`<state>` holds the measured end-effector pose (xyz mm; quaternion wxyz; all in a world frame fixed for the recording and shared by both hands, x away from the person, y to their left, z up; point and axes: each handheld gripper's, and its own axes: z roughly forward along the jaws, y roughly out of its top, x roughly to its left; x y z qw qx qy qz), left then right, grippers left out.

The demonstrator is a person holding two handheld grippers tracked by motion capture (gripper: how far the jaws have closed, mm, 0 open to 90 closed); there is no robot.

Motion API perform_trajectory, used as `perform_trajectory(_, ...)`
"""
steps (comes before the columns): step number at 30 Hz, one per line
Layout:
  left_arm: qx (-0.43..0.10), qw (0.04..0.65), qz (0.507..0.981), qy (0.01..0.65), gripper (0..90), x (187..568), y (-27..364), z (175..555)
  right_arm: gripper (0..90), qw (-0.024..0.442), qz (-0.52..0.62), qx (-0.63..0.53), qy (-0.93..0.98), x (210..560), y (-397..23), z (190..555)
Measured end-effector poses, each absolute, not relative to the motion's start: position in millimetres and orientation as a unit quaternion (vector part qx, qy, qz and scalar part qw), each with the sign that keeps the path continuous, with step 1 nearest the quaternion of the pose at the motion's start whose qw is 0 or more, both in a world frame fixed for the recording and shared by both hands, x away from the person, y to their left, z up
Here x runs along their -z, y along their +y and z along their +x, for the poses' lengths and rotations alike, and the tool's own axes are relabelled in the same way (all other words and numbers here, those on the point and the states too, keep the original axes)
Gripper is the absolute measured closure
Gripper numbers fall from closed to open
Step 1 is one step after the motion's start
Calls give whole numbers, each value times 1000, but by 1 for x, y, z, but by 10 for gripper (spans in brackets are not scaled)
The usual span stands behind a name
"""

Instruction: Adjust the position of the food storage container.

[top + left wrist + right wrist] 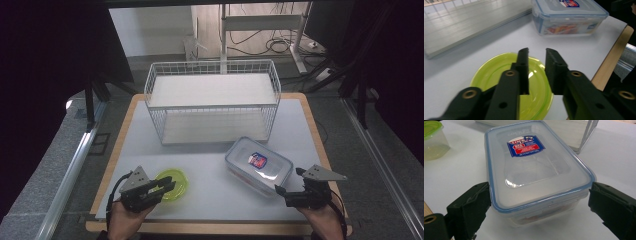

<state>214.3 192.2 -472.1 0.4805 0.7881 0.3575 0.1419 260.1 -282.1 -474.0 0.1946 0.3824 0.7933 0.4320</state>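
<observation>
Two containers sit on our desk, not yet in the wire basket; our left gripper fingers stand narrow above the green-lidded tub; our right gripper fingers spread wide, flanking the clear box, not yet lifting it.

A wire basket is blocking the rear of the worktop. A clear lidded container and a green-lidded tub are flanking a bare lane running between them.

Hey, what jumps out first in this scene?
The bright green round container at the table's near left, with the left claw over its lid. To the right, the right claw brackets a clear blue-rimmed lidded box; a white wire basket stands behind.
</observation>
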Motion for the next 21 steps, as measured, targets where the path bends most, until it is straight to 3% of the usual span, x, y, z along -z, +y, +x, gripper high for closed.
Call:
perform_trajectory(4,-130,476,798,347,896,474,180,216,42,194,385,-431,793,474,-282,260)
perform_trajectory(21,-105,449,822,335,897,485,155,220,47,187,391,-424,796,477,-283,262)
